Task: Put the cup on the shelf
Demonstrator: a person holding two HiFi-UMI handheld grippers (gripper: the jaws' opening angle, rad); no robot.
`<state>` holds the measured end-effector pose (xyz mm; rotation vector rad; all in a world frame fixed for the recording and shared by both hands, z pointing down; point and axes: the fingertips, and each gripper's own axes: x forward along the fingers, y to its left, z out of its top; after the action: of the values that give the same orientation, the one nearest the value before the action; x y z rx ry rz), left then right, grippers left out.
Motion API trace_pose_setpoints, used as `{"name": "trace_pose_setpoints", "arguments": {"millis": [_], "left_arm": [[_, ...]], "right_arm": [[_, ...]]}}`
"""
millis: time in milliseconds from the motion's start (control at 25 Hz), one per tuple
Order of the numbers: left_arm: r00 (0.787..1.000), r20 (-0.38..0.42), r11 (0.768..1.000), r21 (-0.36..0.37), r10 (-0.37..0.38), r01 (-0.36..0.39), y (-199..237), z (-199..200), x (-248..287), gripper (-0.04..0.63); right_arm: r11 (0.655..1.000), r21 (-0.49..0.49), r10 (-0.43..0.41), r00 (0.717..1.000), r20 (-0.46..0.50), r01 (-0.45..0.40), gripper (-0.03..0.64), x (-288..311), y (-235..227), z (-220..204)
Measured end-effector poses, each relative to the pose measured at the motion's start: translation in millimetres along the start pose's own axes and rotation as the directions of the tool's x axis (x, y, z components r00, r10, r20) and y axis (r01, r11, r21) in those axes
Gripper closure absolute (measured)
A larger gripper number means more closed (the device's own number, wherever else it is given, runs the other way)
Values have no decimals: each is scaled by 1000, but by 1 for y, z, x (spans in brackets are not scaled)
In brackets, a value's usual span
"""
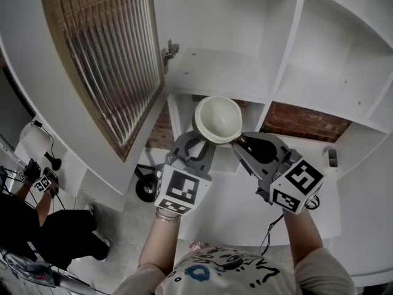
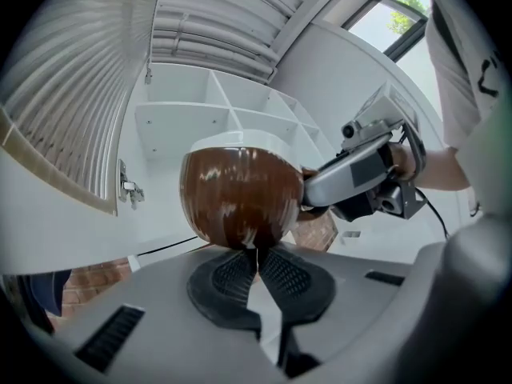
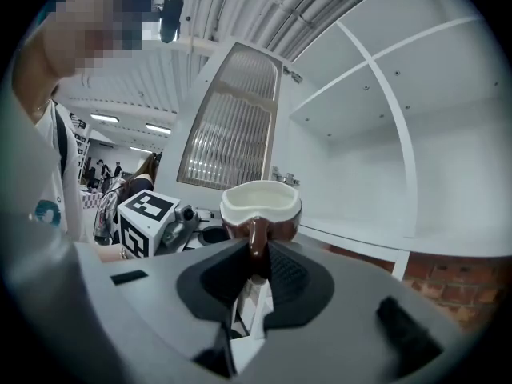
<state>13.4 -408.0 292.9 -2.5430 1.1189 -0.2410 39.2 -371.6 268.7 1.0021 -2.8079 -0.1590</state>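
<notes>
A brown cup (image 1: 218, 117) with a cream inside is held upright in front of the white shelf unit (image 1: 227, 72). My right gripper (image 1: 241, 141) is shut on its handle; in the right gripper view the handle (image 3: 256, 242) sits pinched between the pads. My left gripper (image 1: 198, 143) comes in from the lower left. In the left gripper view its pads (image 2: 232, 274) meet at the tips right under the cup's brown wall (image 2: 240, 194). I cannot tell whether they pinch the cup or only touch it. The shelf compartments in view are bare.
A cabinet door with ribbed glass (image 1: 110, 54) stands open at the left of the shelves. A white counter (image 1: 245, 208) runs below, with brick wall (image 1: 307, 121) behind it and a small object (image 1: 332, 157) at its right. A person (image 1: 37, 226) crouches at lower left.
</notes>
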Motion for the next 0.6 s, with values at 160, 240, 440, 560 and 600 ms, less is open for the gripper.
{"name": "trace_pose_setpoints", "arguments": {"millis": [160, 240, 440, 560, 600], "left_arm": [[1000, 2, 1000, 1, 18, -18, 12, 11, 10, 577], [1000, 8, 1000, -3, 27, -27, 19, 17, 14, 577], [998, 17, 999, -3, 52, -52, 39, 26, 24, 578], [998, 16, 998, 4, 59, -59, 49, 29, 30, 577], [998, 14, 998, 8, 63, -63, 52, 29, 32, 577]], "right_arm": [[1000, 12, -13, 1000, 13, 13, 555, 4, -13, 12], [1000, 20, -19, 1000, 19, 19, 555, 7, -20, 19], [999, 16, -39, 999, 15, 38, 556, 19, -34, 34], [999, 27, -46, 999, 5, 45, 556, 25, -41, 40], [998, 34, -49, 999, 0, 49, 556, 28, -44, 42]]}}
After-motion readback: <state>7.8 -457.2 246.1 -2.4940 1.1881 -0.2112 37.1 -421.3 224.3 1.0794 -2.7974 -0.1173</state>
